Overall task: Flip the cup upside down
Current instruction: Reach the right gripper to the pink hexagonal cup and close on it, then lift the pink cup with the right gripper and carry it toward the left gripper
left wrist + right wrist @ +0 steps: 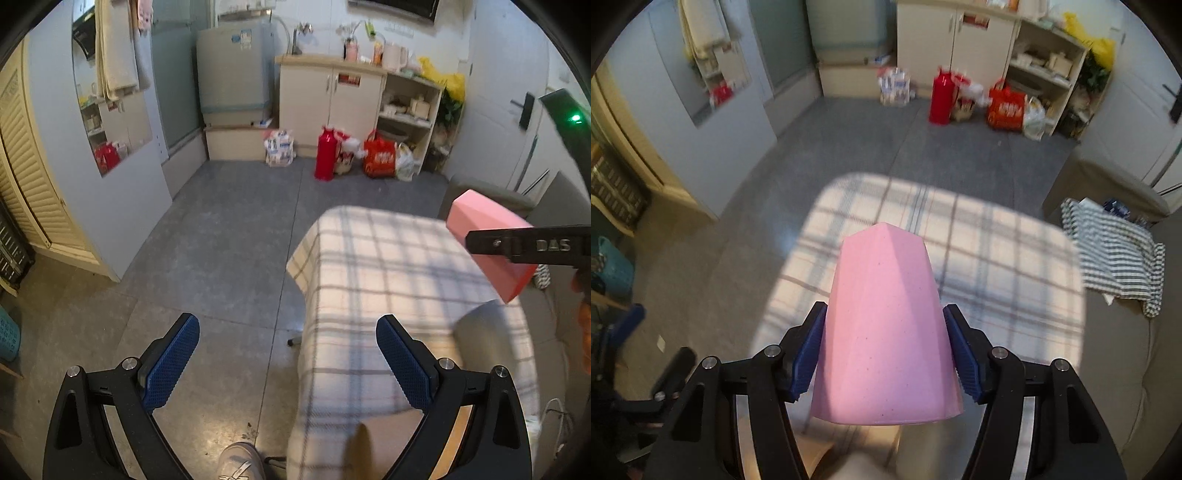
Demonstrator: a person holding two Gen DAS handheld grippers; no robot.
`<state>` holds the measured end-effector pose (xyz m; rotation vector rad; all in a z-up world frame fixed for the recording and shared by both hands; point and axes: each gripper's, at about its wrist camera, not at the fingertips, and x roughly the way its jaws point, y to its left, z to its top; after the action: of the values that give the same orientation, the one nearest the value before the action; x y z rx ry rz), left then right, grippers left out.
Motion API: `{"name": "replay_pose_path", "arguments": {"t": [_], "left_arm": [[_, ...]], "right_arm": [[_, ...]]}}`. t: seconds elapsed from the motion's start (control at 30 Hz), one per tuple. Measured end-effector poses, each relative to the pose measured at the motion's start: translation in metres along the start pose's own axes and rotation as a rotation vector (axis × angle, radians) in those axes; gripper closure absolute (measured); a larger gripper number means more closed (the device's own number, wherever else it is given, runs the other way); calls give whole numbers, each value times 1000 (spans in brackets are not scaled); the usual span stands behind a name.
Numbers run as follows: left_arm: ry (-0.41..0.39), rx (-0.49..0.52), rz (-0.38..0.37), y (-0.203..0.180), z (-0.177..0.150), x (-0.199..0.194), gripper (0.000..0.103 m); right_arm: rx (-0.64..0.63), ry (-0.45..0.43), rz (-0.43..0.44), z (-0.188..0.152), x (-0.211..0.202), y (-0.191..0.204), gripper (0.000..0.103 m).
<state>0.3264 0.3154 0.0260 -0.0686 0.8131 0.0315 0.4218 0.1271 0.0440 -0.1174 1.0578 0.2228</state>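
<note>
I clamped right gripper [882, 354] on pink cup [886, 321], lifted above table [997, 258] to turn | left gripper [288, 354] apart, idle.

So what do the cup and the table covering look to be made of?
Cup: likely matte plastic; opaque pink, faceted, faint specks, no glare. It's held in the right gripper. Table covering: soft woven fabric, pale plaid, draping over the edge.

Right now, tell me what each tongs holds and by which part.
Right tongs grip the pink cup by its side walls, near the wide rim. Left tongs hold nothing.
</note>
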Motion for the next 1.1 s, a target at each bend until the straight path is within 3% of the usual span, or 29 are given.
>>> {"name": "replay_pose_path", "arguments": {"t": [0.23,0.43,0.57,0.73,0.9,1.1], "left_arm": [[-67,9,-48,-4,-5,-88,4],[-80,40,-79,0,-44,-142,4],[-48,39,-71,8,-79,-151,4],[24,2,-44,24,-136,-140,4],[80,-23,11,32,-179,-126,4],[126,-42,-3,25,-204,-107,4]], "right_arm": [[11,-105,-20,-55,-130,17,40],[57,-116,-8,-131,-173,31,40],[98,-106,1,-178,-165,37,40],[137,-58,-2,-242,-117,49,40],[143,-4,-24,-283,-65,55,40],[114,-19,-60,-310,-41,54,40]]}}
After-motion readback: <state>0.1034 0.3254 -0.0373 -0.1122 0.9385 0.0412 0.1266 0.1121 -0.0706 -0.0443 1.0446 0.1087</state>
